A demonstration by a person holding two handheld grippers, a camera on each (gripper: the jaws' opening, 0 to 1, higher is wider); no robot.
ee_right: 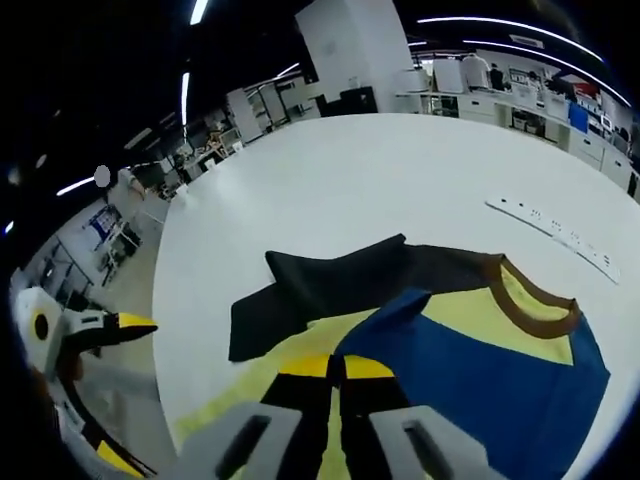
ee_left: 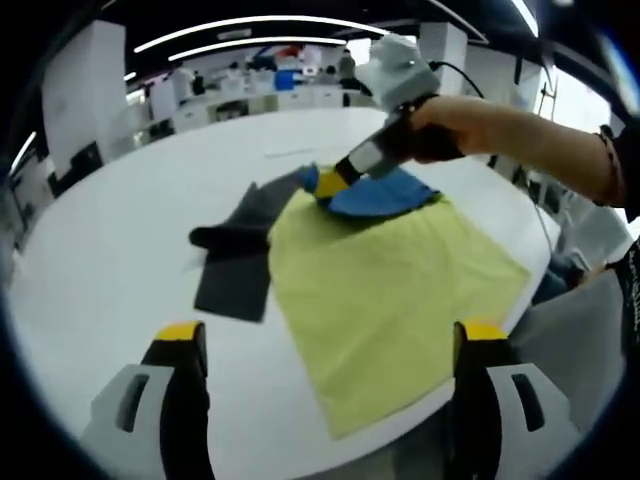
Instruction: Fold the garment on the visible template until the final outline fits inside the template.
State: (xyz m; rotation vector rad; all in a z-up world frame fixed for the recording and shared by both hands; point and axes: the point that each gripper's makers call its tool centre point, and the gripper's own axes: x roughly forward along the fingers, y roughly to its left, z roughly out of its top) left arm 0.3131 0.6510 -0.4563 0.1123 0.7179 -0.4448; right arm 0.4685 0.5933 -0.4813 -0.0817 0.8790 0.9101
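At the bottom of the left gripper view, the left gripper [ee_left: 325, 350] shows its 2 yellow-tipped jaws standing far apart, 1 at lower left and 1 at lower right, with nothing between them but the table. Just beyond them, filling the centre of the frame, lies the yellow-green template [ee_left: 390, 290], a flat cloth sheet spread on the white table [ee_left: 120, 250], its near corner reaching the table edge at lower centre. Off the template's left edge a dark grey part of the garment [ee_left: 235, 255] trails onto the bare table, and at the template's far corner, upper centre, the blue part is bunched in a heap. The right gripper [ee_left: 328, 184] reaches in from the upper right, held by a person's hand [ee_left: 450, 125], its yellow tips down on the blue cloth. In the right gripper view, the right gripper's [ee_right: 335, 368] jaws rise from bottom centre pressed together, pinching the blue edge of the garment [ee_right: 500, 370]; the brown collar sits at right centre and the dark grey sleeve spreads at centre left over the template [ee_right: 260, 375]. A white strip [ee_right: 550, 228] lies on the table [ee_right: 330, 180] at upper right, and the left gripper [ee_right: 90, 330] shows at far left.
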